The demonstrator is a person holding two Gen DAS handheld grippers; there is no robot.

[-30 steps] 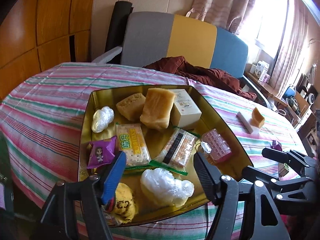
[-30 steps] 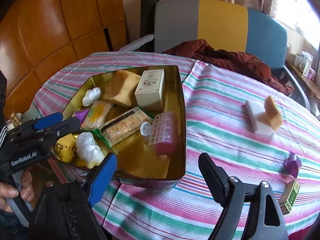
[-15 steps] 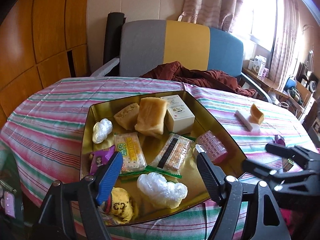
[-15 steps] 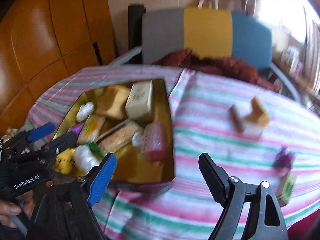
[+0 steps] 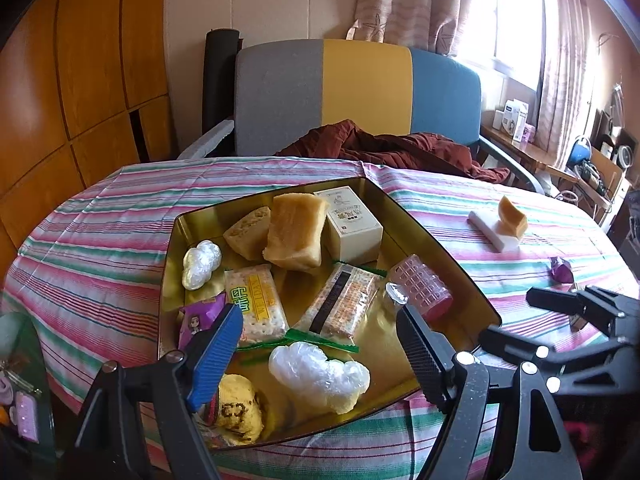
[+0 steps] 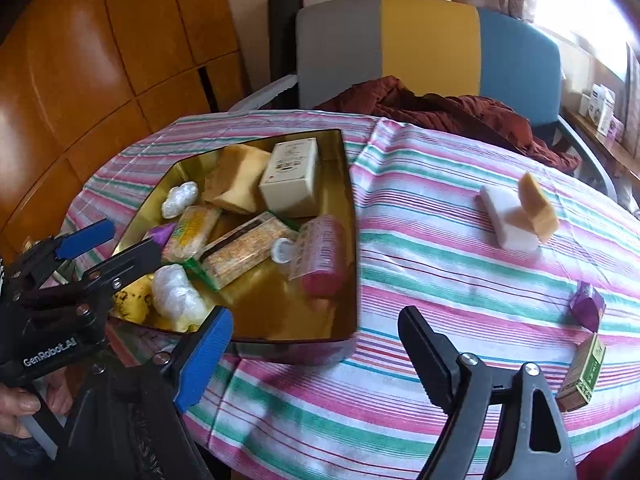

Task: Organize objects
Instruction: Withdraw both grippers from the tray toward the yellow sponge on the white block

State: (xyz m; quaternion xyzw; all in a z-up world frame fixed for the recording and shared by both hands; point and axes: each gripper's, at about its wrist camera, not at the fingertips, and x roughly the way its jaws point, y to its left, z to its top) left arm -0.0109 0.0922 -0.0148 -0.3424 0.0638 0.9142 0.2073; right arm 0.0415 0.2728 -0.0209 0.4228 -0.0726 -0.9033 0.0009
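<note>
Left tongs have backed off toward the near rim of the gold tin and their jaws have just been opening — wide now, nothing between them. Looks like a drop-off just finished, prob. w/ the pink roller lying inside the tin by its right wall. Right tongs hang wide and empty over the tabletop, just right of the tin's near corner. Leftovers lie well right of the tin: white block w/ tan sponge on it, purple packet, green box — likely next.
</note>
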